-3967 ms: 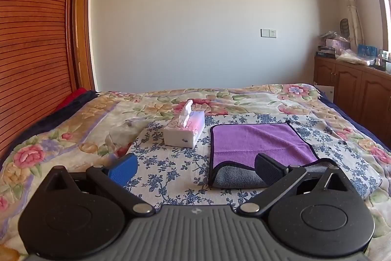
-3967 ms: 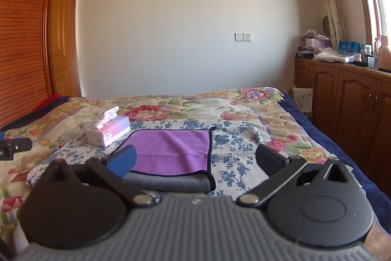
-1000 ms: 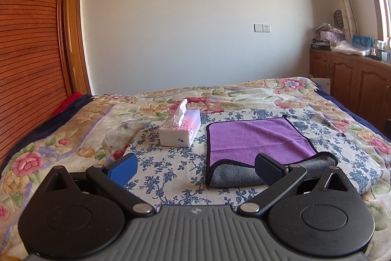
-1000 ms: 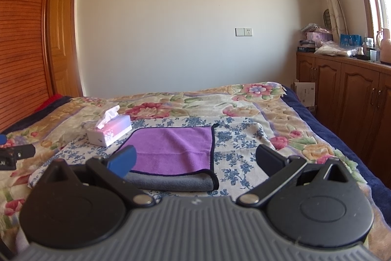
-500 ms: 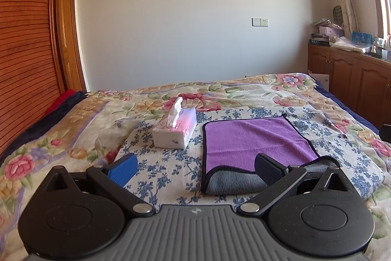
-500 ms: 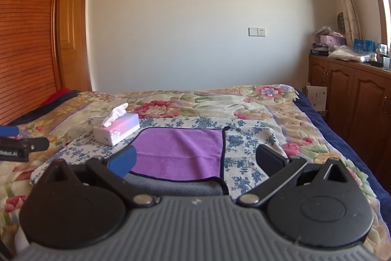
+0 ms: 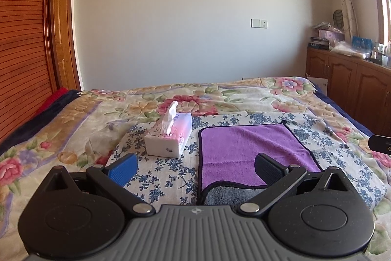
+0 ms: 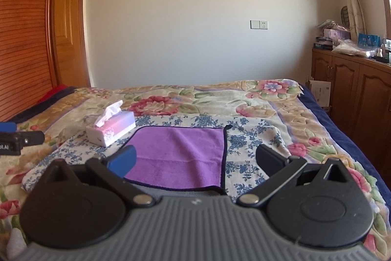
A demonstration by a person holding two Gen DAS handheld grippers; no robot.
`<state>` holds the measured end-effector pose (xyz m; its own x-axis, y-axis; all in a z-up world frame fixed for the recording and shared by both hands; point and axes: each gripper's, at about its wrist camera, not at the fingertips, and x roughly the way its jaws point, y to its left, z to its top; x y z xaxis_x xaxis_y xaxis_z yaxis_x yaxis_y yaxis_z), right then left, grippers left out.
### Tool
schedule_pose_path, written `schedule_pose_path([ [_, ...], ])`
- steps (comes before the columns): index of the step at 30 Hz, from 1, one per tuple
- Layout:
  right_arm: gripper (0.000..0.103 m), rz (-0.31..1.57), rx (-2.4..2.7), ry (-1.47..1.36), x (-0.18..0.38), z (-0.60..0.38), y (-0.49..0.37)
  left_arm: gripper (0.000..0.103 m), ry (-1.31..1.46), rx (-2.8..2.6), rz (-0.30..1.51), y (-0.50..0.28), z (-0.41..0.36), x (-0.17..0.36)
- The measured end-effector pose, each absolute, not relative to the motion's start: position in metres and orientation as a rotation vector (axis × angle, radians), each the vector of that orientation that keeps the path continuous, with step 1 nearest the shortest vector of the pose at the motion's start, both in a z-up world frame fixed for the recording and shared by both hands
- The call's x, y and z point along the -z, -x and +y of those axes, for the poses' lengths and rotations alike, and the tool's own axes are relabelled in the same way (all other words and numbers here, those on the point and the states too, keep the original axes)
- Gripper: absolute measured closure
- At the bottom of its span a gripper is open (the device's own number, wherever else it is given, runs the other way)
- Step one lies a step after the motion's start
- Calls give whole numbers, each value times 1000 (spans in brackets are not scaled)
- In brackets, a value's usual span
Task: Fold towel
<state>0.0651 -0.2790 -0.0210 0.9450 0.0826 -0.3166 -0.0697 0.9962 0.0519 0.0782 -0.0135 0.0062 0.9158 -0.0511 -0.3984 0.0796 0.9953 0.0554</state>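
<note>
Both grippers have edged in toward the purple towel [image 7: 246,148] since a moment ago; it lies just right of the tissue box [image 7: 168,138]. Left gripper [image 7: 195,169] and right gripper [image 8: 195,159] hover spread wide, gripping nothing.

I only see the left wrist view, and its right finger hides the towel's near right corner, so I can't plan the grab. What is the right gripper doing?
Observer: The right gripper is open and holds nothing. It is aimed at the purple towel.
Operator: And the hidden corner?
Observer: In the right wrist view that corner lies flat on the blue floral cloth, not curled up.
Operator: Where does my gripper sit from there?
Observer: The left gripper shows at that view's left edge, left of the tissue box and apart from the towel.
</note>
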Motion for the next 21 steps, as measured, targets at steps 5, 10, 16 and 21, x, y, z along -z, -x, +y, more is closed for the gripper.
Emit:
schedule_pose_path([
  [5,0,332,-82,-36,23,-279,-73,0,-69,65,427,-92,-14,0],
  [10,0,340,-76,-42,27,-282,-84,0,-73,69,446,-105,-15,7],
  [16,0,382,-73,-45,37,-289,-98,0,-77,71,465,-122,-16,16],
  [21,0,424,-95,-48,47,-292,-108,0,-64,72,493,-137,-14,26],
])
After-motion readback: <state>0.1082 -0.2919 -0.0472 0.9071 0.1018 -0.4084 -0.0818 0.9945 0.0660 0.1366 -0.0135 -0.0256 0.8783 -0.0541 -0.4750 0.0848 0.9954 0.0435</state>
